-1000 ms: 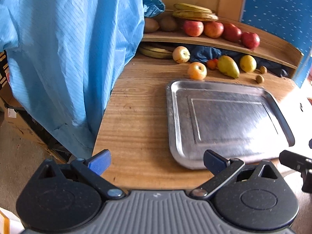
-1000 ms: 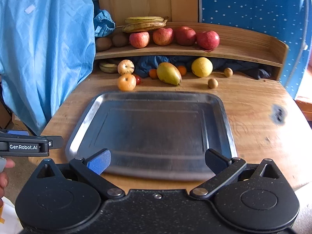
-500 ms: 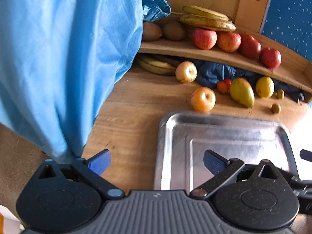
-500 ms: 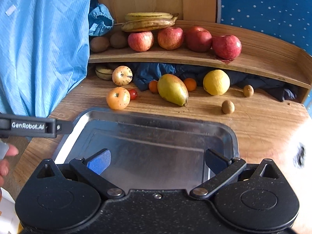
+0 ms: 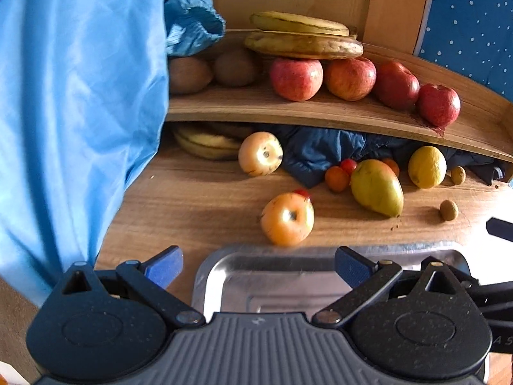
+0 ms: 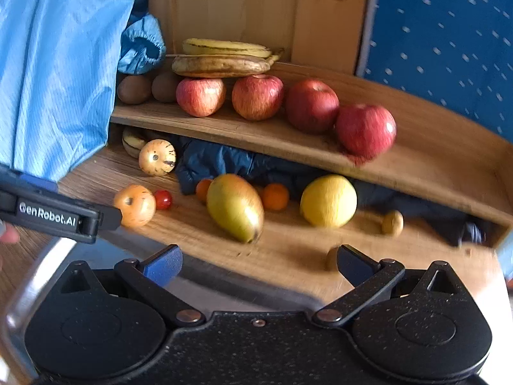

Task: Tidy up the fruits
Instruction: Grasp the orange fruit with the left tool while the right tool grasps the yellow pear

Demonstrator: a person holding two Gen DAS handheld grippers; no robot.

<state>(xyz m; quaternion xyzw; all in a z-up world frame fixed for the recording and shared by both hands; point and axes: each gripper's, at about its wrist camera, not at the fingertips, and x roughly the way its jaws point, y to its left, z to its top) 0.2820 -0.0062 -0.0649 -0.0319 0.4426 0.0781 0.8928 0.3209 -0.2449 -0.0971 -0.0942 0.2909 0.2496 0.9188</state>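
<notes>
Both grippers, left gripper (image 5: 258,264) and right gripper (image 6: 258,264), are hanging wide open and empty over the tray (image 5: 224,276), so I'd be centering on the orange apple (image 5: 287,218) sitting just beyond its rim before squeezing.

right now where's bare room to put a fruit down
The tray shows bare metal, nothing on the part in view. The shelf's right end, past the last red apple, is free. Bare table lies left of the orange apple. The strip under the shelf is crowded: pear, lemon, small fruits.
</notes>
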